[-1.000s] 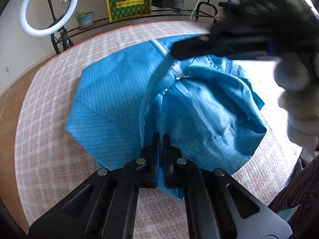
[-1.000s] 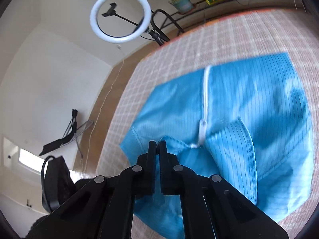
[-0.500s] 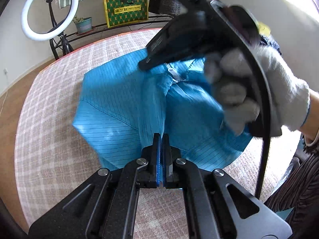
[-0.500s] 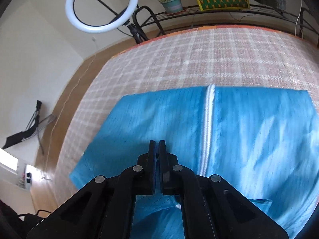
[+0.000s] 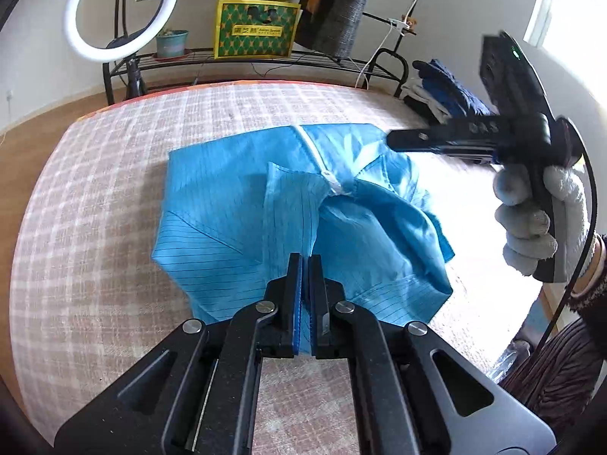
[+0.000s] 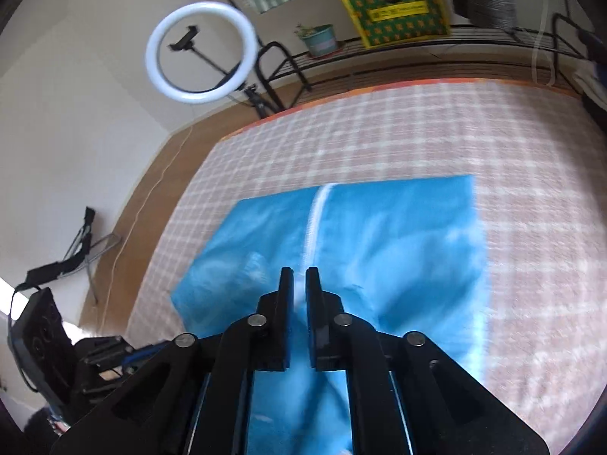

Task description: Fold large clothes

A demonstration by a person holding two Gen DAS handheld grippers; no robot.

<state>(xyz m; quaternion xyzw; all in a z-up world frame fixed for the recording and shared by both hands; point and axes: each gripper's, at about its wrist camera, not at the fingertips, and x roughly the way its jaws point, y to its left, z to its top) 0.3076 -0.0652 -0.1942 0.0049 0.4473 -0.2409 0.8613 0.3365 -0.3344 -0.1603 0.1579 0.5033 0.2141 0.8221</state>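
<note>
Pinching blue garment edge at bottom centre: left gripper, clenched. Right gripper jaws opening, nothing between them, above the zipper.

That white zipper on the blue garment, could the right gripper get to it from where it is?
Probably yes. The right gripper hangs just above the zipper, jaws opening and empty, with nothing between them and it.

A blue pinstriped jacket with a white zipper lies partly folded at the centre of the frame, far half flat, collar and near edge bunched up and lifted.
</note>
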